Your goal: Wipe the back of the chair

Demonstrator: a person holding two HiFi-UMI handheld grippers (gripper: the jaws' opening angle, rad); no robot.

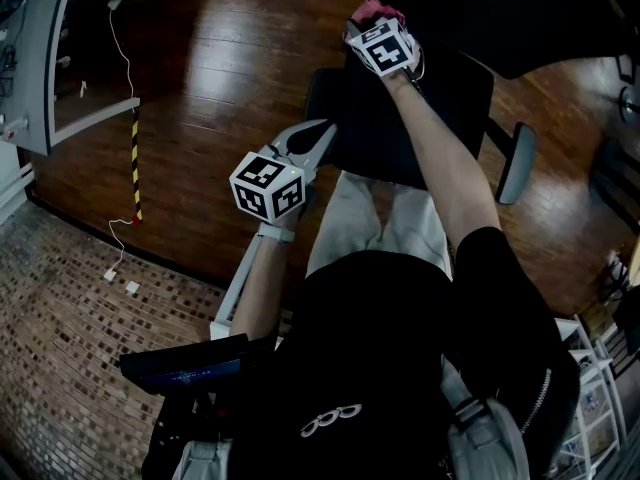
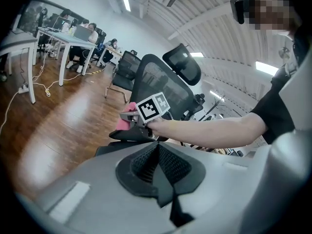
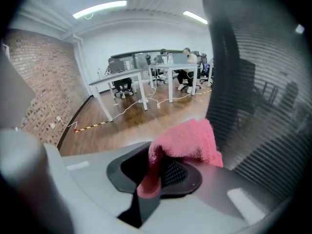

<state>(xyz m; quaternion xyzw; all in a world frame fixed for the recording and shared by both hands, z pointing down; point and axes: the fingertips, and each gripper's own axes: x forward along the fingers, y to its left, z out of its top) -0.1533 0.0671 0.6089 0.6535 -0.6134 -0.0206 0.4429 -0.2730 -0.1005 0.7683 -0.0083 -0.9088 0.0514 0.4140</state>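
A black mesh office chair stands in front of me, its backrest (image 2: 158, 84) topped by a headrest (image 2: 183, 65). In the right gripper view the mesh backrest (image 3: 265, 91) rises close on the right. My right gripper (image 3: 163, 157) is shut on a pink cloth (image 3: 187, 140), which sits right beside the mesh. From above, the right gripper (image 1: 375, 26) and the cloth (image 1: 372, 10) are held out over the far edge of the chair seat (image 1: 400, 128). My left gripper (image 1: 325, 133) hangs shut and empty at the seat's near left, jaws (image 2: 158, 152) together.
A white desk (image 1: 60, 58) stands at the far left, with a cable and a yellow-black floor strip (image 1: 135, 163) beside it. The chair's armrest (image 1: 515, 163) sticks out on the right. Behind are desks (image 3: 170, 69) with seated people and another chair (image 2: 124, 72).
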